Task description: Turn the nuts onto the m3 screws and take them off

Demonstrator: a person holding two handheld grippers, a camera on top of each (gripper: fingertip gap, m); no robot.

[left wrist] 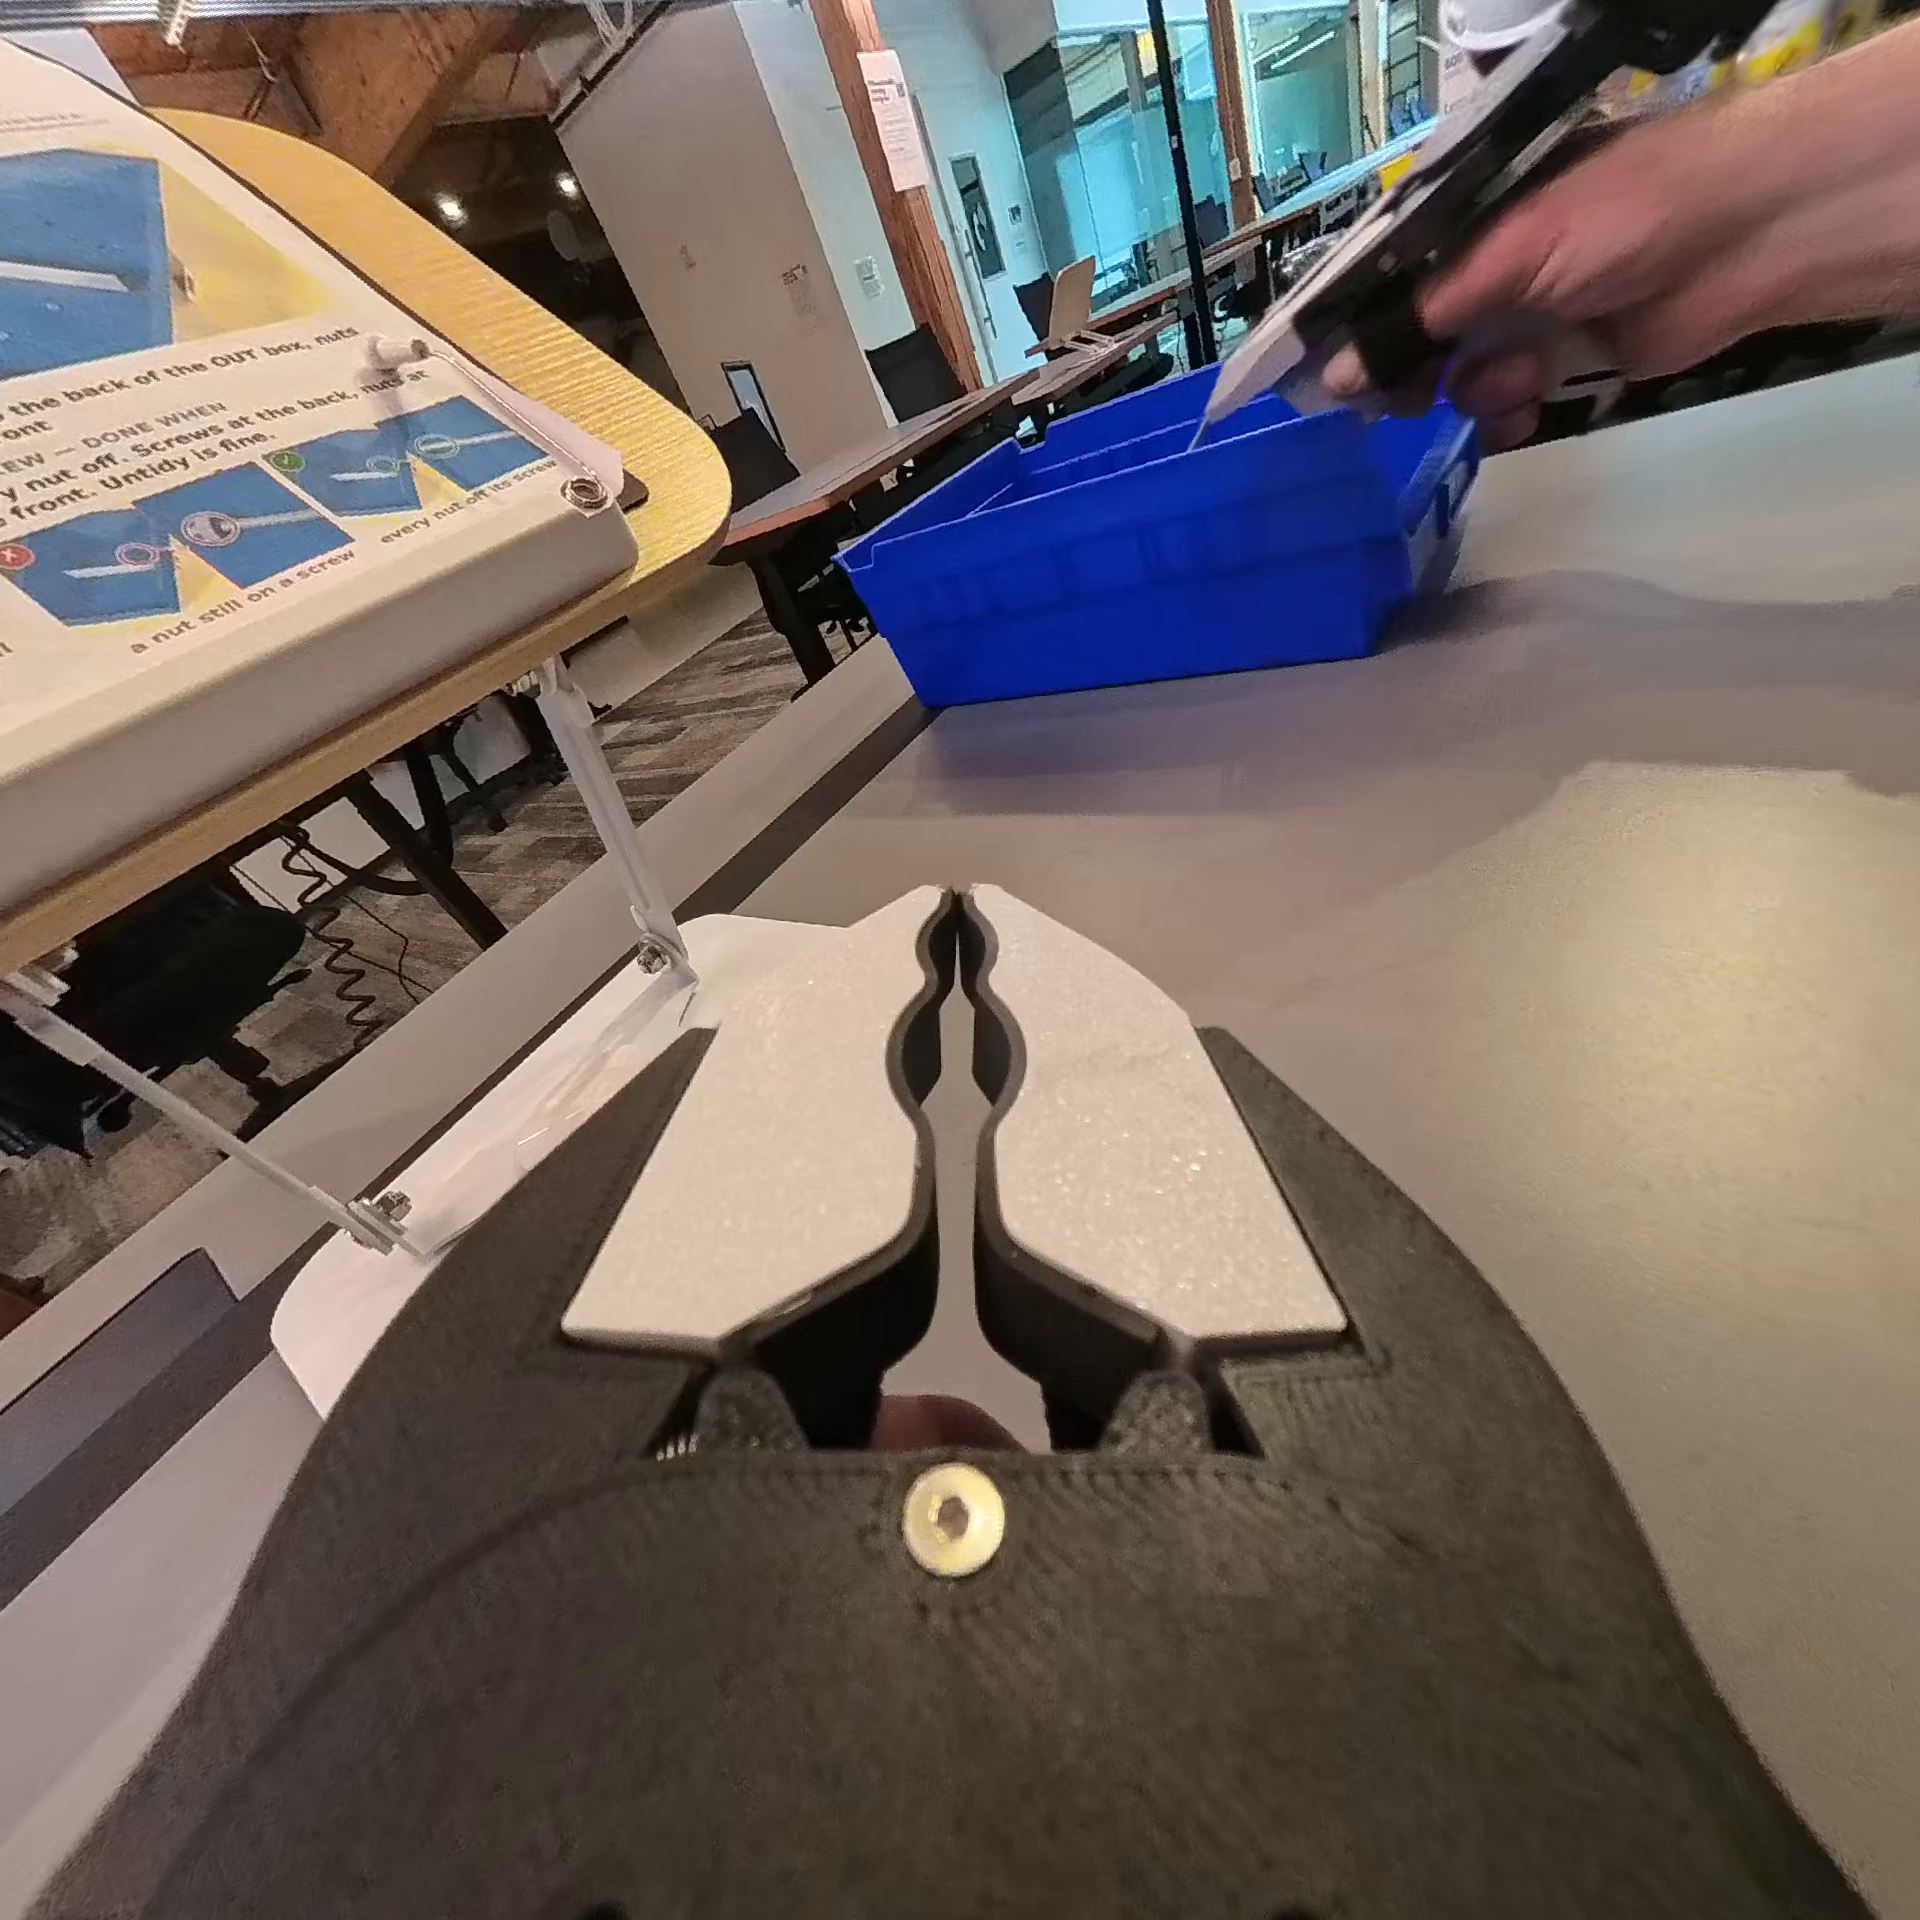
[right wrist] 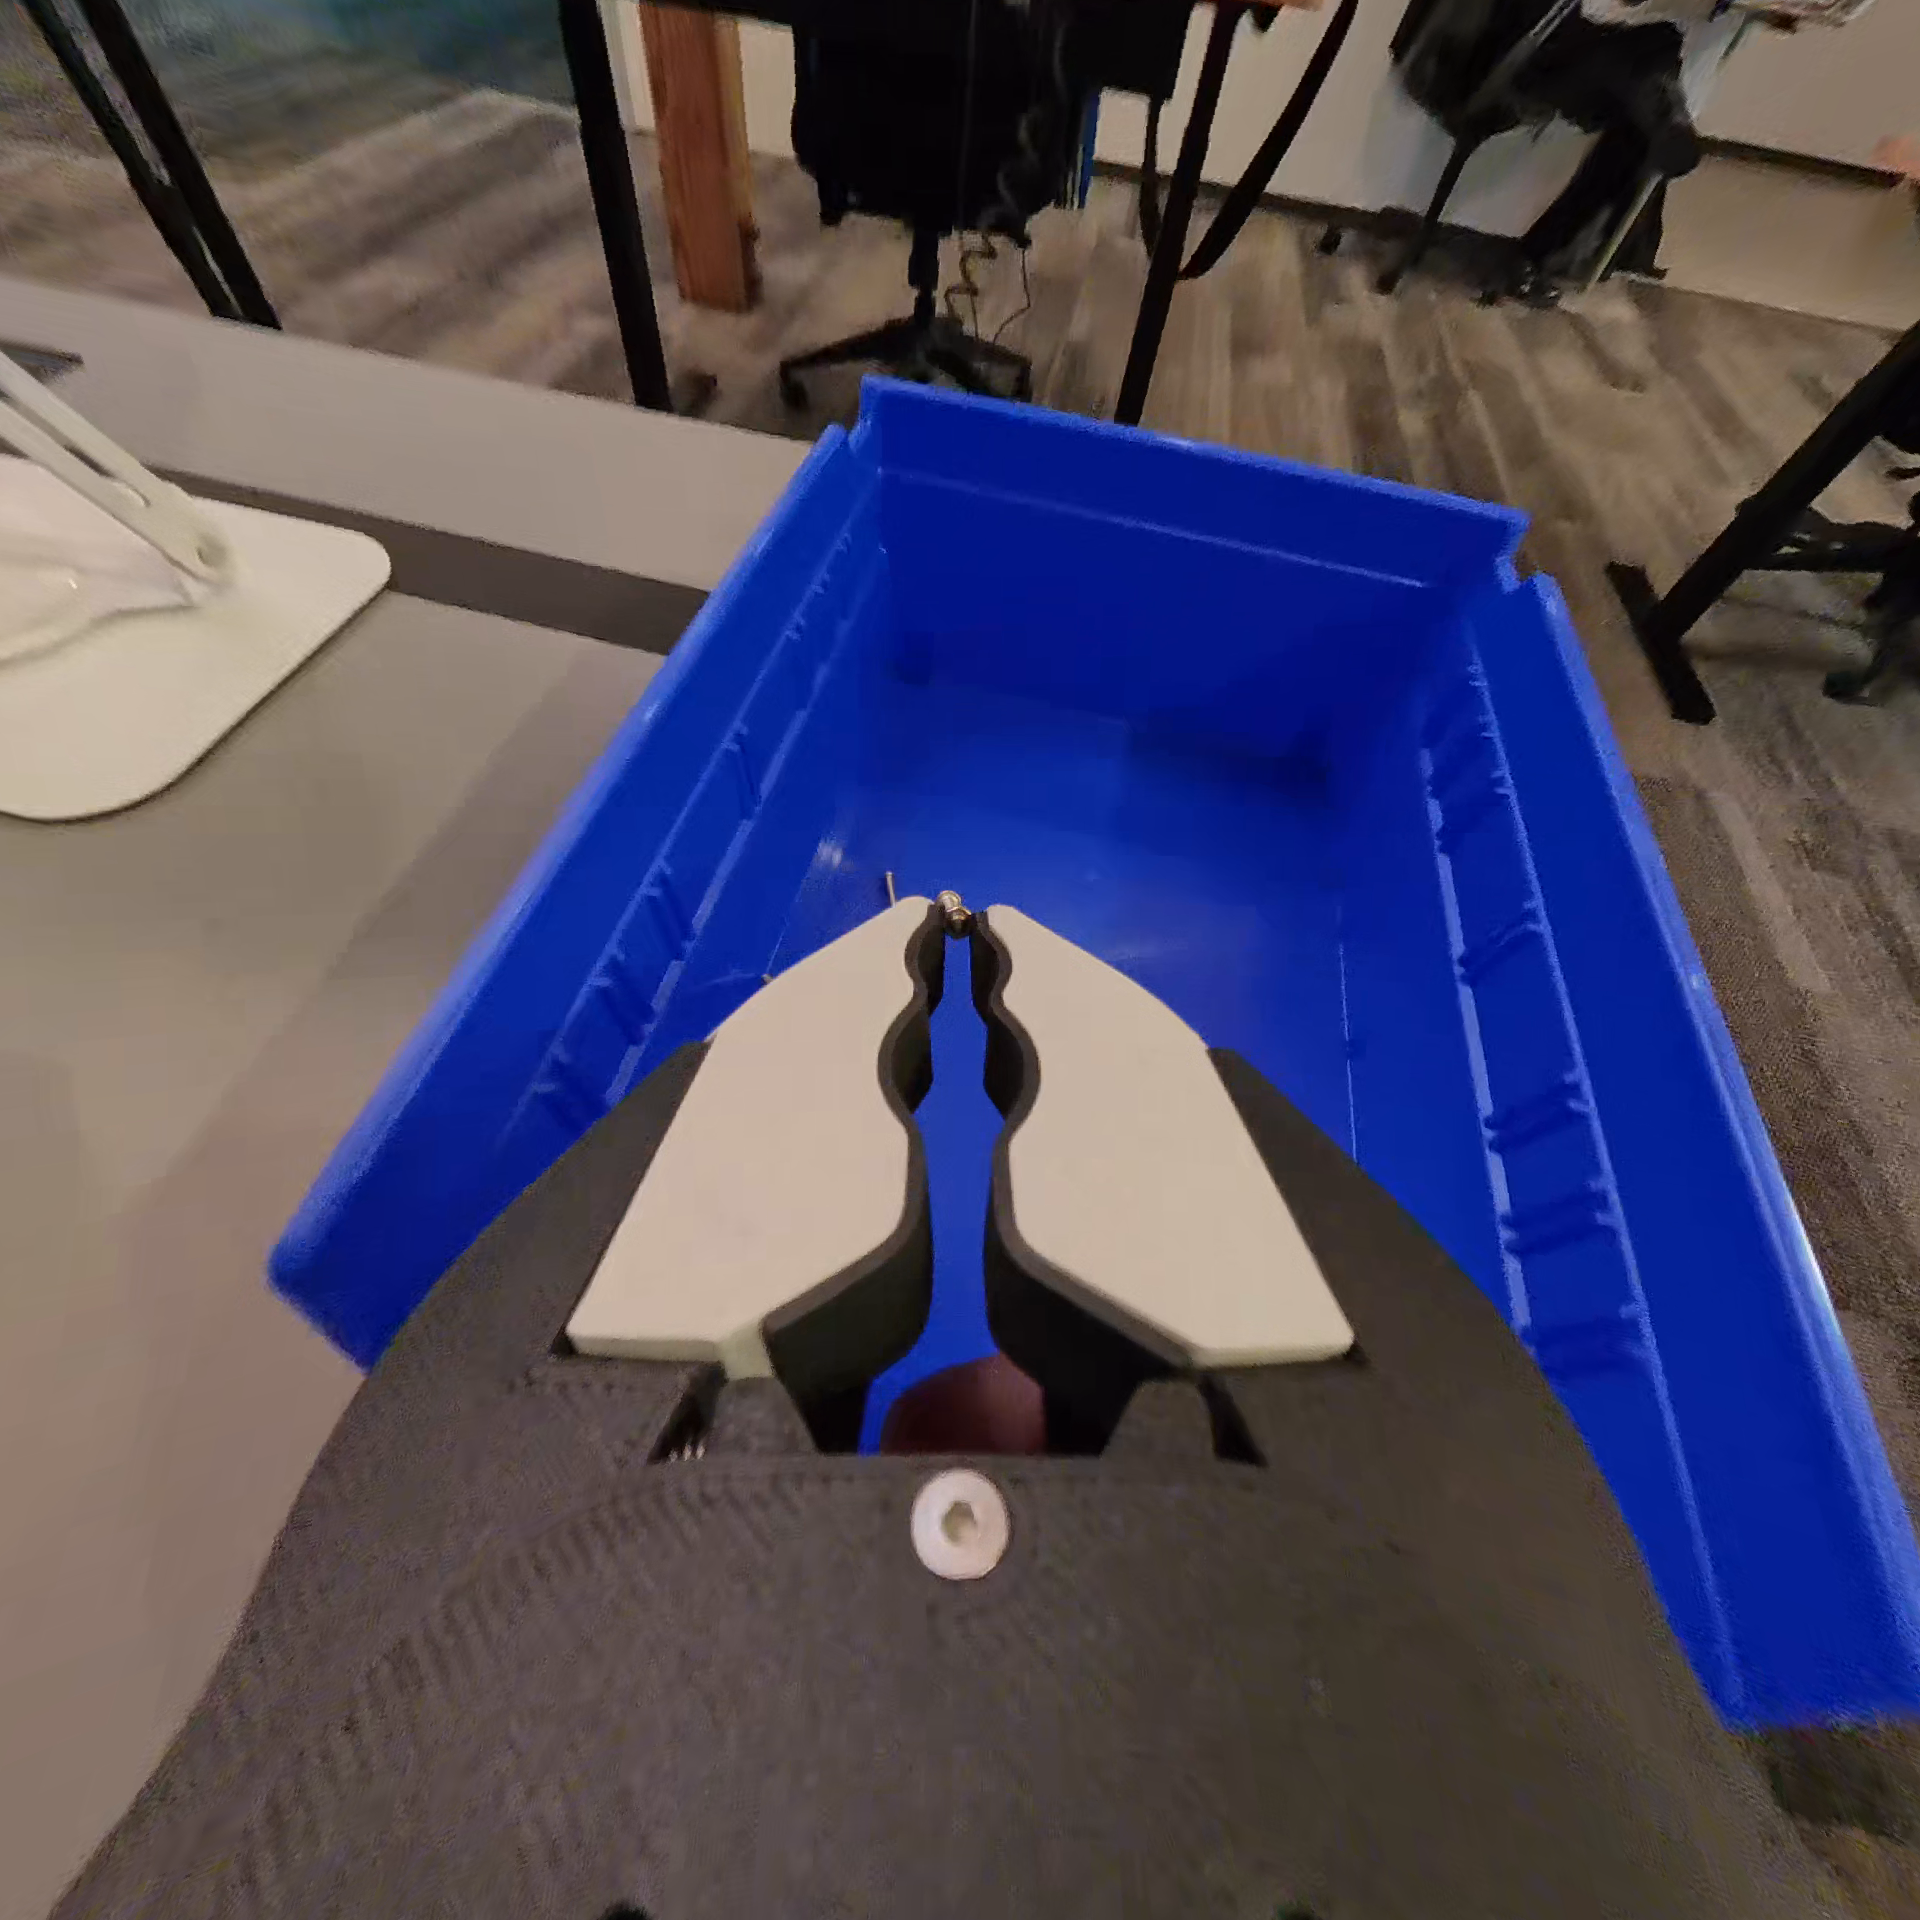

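Two grippers showed: the right gripper (right wrist: 958,918) pinched a small screw (right wrist: 950,910) at its tips inside the blue bin (right wrist: 1143,520); the left gripper (left wrist: 957,902), fully closed and empty, hung over the grey table (left wrist: 1455,935).

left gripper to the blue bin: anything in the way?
Nothing visible. Bare grey tabletop lies between the shut left gripper and the blue plastic bin. The right gripper is already inside the bin, pinching a small metal screw.
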